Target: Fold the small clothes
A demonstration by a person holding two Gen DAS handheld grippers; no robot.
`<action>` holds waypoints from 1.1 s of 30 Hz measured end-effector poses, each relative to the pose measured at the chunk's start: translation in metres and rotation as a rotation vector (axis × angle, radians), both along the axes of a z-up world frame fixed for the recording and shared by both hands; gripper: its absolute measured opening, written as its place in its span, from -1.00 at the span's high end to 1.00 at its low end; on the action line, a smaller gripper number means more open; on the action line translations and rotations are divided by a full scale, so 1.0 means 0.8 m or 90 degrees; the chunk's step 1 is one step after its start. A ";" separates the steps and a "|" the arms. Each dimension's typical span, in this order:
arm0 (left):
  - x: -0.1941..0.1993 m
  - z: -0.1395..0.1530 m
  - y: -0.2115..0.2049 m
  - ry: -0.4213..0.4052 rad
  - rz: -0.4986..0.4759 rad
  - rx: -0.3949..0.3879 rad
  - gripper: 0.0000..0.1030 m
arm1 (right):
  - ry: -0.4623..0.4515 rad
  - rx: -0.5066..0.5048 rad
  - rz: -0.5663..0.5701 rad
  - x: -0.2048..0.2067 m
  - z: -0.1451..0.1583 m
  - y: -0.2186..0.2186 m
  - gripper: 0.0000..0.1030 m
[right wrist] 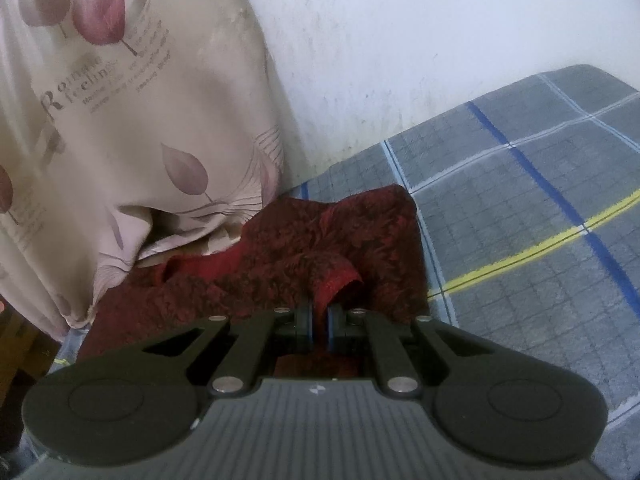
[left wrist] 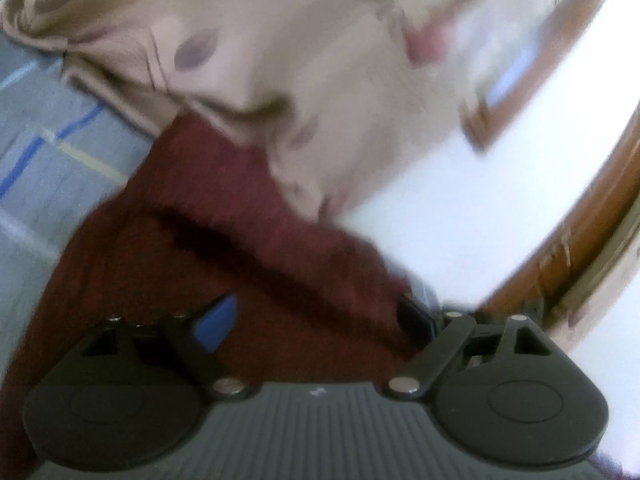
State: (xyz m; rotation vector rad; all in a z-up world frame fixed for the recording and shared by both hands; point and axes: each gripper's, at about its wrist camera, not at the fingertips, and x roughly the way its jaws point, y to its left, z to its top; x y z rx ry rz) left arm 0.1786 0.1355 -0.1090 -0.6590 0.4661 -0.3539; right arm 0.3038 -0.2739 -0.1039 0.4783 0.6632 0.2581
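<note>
The dark red patterned garment [right wrist: 320, 232] lies bunched on the plaid bedsheet [right wrist: 520, 200], beside a leaf-print curtain [right wrist: 120, 100]. The right gripper [right wrist: 321, 330] is clamped on a raised fold of its edge. The left gripper [left wrist: 316, 316] is spread wide over the cloth — nothing held. Judged step: lifting to spread. Next move calls for a left-side grasp on a second edge — then tension.

Fuzzy matt maroon cloth garment [right wrist: 320, 232]; woven plaid sheet [right wrist: 540, 220].

Left wrist view blurred, close over maroon garment [left wrist: 224, 232], right wrist view close, sharing it [right wrist: 320, 240]
</note>
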 end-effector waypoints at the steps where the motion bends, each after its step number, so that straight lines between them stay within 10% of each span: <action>1: 0.011 0.004 0.003 -0.004 0.011 -0.014 -0.71 | -0.001 -0.001 0.005 0.001 0.000 0.003 0.75; 10: 0.116 -0.002 0.011 0.019 0.058 0.021 -0.72 | 0.007 0.007 0.019 0.009 -0.013 0.009 0.75; 25: 0.135 -0.005 0.035 0.046 0.070 0.098 -0.71 | 0.016 -0.052 0.013 0.012 -0.013 0.021 0.86; 29: 0.094 0.028 0.061 0.038 0.048 0.094 -0.72 | -0.034 -0.017 -0.016 -0.030 0.023 0.005 0.19; 33: 0.040 0.042 0.095 0.083 -0.010 0.067 -0.72 | -0.078 0.015 0.033 -0.124 0.063 -0.012 0.00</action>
